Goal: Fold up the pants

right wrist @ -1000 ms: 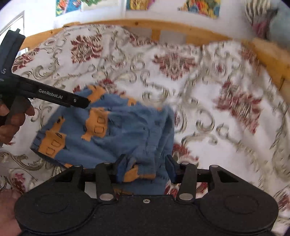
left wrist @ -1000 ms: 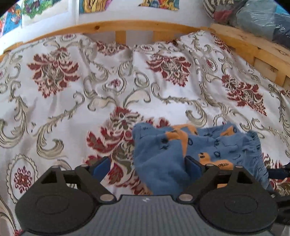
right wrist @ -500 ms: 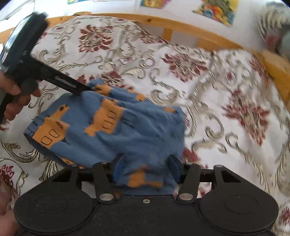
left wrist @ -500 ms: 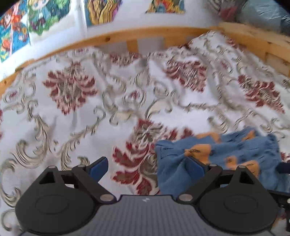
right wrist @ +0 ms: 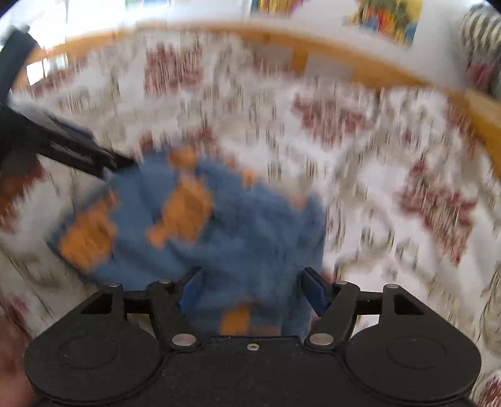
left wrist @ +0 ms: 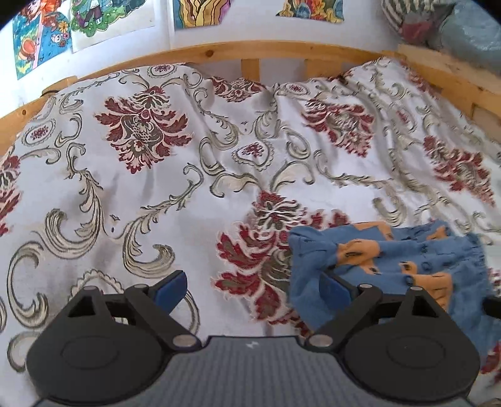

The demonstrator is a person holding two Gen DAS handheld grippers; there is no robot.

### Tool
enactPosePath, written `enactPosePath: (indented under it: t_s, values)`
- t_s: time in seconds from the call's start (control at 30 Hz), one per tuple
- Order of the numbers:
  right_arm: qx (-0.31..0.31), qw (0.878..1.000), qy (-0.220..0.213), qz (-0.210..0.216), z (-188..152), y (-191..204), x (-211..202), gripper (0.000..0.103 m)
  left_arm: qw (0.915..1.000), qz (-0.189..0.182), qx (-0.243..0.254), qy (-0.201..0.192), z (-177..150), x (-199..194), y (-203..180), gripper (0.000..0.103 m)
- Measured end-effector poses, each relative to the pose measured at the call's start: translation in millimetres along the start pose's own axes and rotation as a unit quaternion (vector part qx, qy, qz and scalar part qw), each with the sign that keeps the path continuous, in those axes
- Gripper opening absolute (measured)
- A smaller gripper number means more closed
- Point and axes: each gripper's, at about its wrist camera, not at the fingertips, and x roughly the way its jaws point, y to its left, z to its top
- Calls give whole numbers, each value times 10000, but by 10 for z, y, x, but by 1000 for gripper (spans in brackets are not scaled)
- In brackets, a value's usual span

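Small blue pants (left wrist: 391, 260) with orange patches lie bunched on the flowered bedspread (left wrist: 188, 175). They sit at the lower right of the left wrist view. My left gripper (left wrist: 252, 286) is open wide, and one corner of the cloth lies against its right finger (left wrist: 335, 286). The right wrist view is blurred by motion. There the pants (right wrist: 244, 225) lie ahead of my right gripper (right wrist: 253, 292) and reach in between its fingers. Its jaws are opening, and the pads stand at the sides of the cloth. The left gripper (right wrist: 78, 150) also shows at that view's upper left, at the pants' far edge.
A wooden bed rail (left wrist: 250, 53) runs along the back and right side. Coloured drawings (left wrist: 94, 22) hang on the wall behind it. Bundled bedding (left wrist: 438, 25) is piled at the back right. A hand (right wrist: 15, 184) holds the left gripper.
The left gripper has swung left and back, so the pants now sit to its right instead of between its fingers. The right gripper's jaws have spread wider around the cloth.
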Motion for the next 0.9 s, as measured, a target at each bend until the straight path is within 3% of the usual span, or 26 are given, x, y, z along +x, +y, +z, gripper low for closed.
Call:
enactPosePath:
  t_s: [0.1, 0.2, 0.3, 0.4, 0.53, 0.63, 0.7, 0.77, 0.83, 0.9]
  values:
    - [241, 9994, -125, 222, -11, -141, -86, 70, 9999, -19, 104, 48, -101, -39, -20, 96]
    - [73, 9987, -347, 375, 147, -292, -221, 73, 9953, 613, 636, 410, -276, 85, -54, 93]
    - [-186, 9951, -598, 764, 470, -444, -196, 84, 9955, 660, 375, 563, -327, -4, 112, 93]
    - [-440, 9899, -672, 1165, 880, -546, 115, 84, 9976, 607, 169, 276, -266, -209, 221, 94]
    - [-696, 9761, -745, 1921, 1353, -529, 620, 81, 9992, 104, 291, -240, -58, -317, 135, 95]
    - [-1473, 9596, -687, 2296, 1535, -342, 919, 81, 9966, -421, 524, -478, 53, -259, -39, 95]
    - [-2044, 9499, -541, 2302, 1563, -199, 1098, 79, 9952, -540, 753, -326, 49, -137, -186, 95]
    - [-2296, 9362, -398, 2630, 1550, -133, 1201, 79, 9943, -578, 890, -85, -16, 31, -267, 94]
    - [-2500, 9210, -338, 2968, 1528, -77, 1246, 79, 9948, -684, 752, 8, -98, 116, -224, 96]
    - [-2620, 9132, -349, 3101, 1521, -15, 1285, 79, 9954, -836, 453, 91, -161, 162, -123, 97]
